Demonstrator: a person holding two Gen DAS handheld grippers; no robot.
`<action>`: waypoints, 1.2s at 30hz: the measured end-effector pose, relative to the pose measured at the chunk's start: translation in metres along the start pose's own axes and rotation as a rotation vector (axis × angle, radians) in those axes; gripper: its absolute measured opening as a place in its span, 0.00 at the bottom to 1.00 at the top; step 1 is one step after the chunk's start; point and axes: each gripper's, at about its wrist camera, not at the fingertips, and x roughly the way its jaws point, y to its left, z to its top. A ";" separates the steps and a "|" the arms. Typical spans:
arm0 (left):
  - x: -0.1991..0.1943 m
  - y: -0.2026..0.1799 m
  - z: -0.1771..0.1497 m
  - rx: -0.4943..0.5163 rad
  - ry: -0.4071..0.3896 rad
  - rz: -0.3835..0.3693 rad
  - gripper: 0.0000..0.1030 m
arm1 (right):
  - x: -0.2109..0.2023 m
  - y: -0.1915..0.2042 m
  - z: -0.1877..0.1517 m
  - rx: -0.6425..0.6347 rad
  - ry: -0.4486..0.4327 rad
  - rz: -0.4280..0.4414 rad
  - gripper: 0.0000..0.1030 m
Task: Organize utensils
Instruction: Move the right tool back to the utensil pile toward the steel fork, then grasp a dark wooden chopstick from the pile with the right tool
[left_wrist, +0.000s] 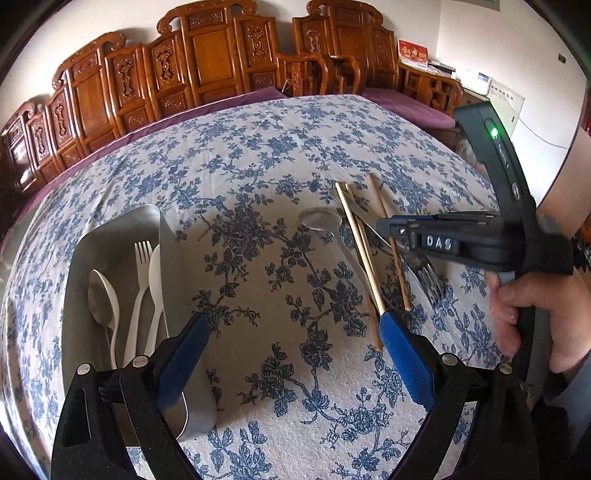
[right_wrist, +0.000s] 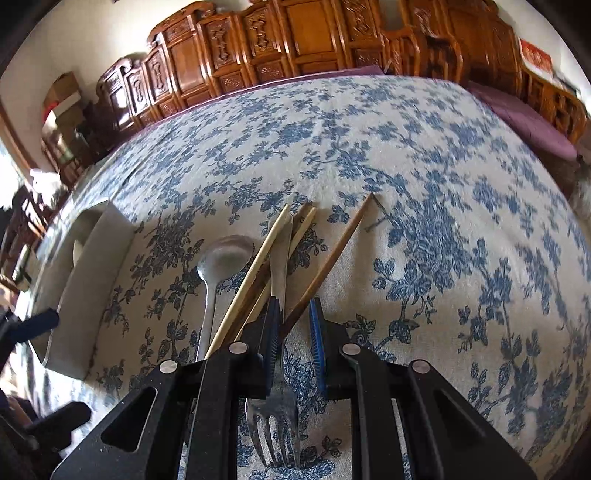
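Two handheld grippers working over loose cutlery on a blue-flowered tablecloth (left_wrist: 280, 155).

The right gripper (right_wrist: 293, 319), angling down, is standing narrowly parted around a steel fork (right_wrist: 280, 417) and a brown chopstick (right_wrist: 332, 258), pads not clearly pressing. The left gripper (left_wrist: 291, 332) is hanging wide open, empty. A metal tray (left_wrist: 110, 229) near the left edge is holding white plastic cutlery (left_wrist: 138, 295).

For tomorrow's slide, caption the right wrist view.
Right tongs straddle a metal fork and brown chopstick on the floral tablecloth.
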 end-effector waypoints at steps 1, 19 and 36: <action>0.000 0.000 0.000 0.001 0.001 0.000 0.87 | -0.001 -0.002 0.000 0.008 -0.003 -0.002 0.17; 0.024 -0.017 -0.006 0.043 0.040 0.001 0.87 | -0.036 -0.017 0.010 0.062 -0.109 0.029 0.06; 0.048 -0.042 -0.008 0.057 0.060 -0.101 0.39 | -0.047 -0.023 0.011 0.064 -0.140 0.039 0.06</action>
